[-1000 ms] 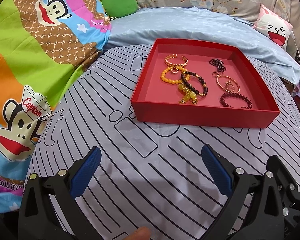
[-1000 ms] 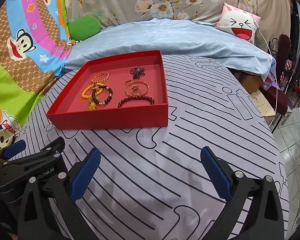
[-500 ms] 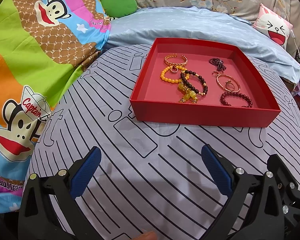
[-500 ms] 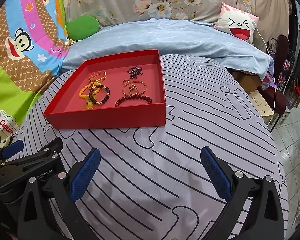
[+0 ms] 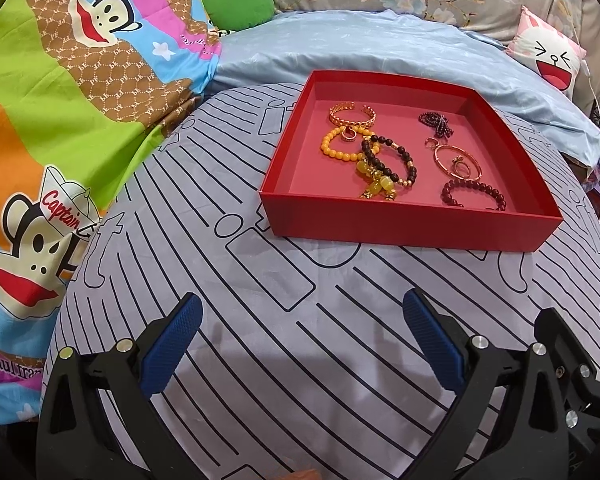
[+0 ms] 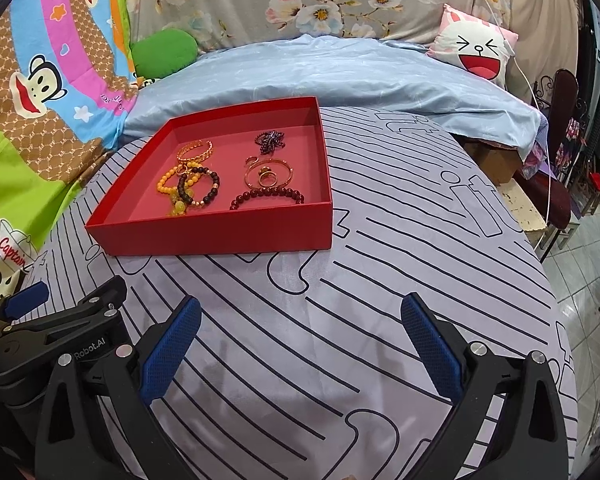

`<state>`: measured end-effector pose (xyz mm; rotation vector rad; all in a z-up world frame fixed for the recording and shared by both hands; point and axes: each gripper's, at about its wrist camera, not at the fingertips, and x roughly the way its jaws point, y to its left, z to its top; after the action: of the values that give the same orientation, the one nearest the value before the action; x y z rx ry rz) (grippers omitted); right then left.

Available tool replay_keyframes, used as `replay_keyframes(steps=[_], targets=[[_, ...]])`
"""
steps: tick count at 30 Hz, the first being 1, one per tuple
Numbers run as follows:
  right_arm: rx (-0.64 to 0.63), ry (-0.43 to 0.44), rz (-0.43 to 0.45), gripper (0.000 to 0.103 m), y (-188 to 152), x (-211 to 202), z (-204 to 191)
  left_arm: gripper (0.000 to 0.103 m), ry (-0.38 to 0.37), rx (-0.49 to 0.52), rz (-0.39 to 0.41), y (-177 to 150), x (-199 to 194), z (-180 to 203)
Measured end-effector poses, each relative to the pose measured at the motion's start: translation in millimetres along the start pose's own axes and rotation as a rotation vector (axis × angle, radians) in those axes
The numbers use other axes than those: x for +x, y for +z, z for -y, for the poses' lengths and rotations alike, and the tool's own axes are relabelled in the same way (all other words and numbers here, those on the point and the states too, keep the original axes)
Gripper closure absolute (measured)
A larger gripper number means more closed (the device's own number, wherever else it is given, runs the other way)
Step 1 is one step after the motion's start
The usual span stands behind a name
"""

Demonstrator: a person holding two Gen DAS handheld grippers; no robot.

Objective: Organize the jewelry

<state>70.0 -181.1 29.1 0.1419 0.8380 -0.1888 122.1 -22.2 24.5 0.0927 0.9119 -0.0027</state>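
A red tray (image 5: 400, 229) (image 6: 220, 232) sits on the striped grey cloth (image 5: 260, 360) ahead of both grippers. In it lie a gold cuff (image 5: 352, 117), an orange bead bracelet (image 5: 336, 148), a black bead bracelet (image 5: 392, 160), yellow charms (image 5: 376, 188), a dark bead cluster (image 5: 436, 123), a rose-gold hoop with a ring (image 5: 458, 164) and a dark red bead bracelet (image 5: 474, 194). My left gripper (image 5: 298, 312) is open and empty, short of the tray. My right gripper (image 6: 300, 316) is open and empty; the left gripper's body (image 6: 56, 332) shows at its left.
A blue quilt (image 5: 380, 44) lies behind the tray. A monkey-print blanket (image 5: 60, 100) and a green cushion (image 5: 240, 4) are at the left. A pink pillow (image 6: 480, 50) is at the back right. The bed's right edge drops to a tiled floor (image 6: 588, 300).
Both views have shifted slightly; the tray sits a little nearer and lower in frame. Both grippers stay open and empty.
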Motion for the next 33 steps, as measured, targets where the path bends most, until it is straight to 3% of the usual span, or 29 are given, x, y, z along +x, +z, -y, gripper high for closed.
replay_keyframes(steps=[33], targets=[[0.001, -0.004, -0.020, 0.006, -0.7, 3.1, -3.2, 0.007, -0.005, -0.027, -0.005, -1.6, 3.1, -0.6]])
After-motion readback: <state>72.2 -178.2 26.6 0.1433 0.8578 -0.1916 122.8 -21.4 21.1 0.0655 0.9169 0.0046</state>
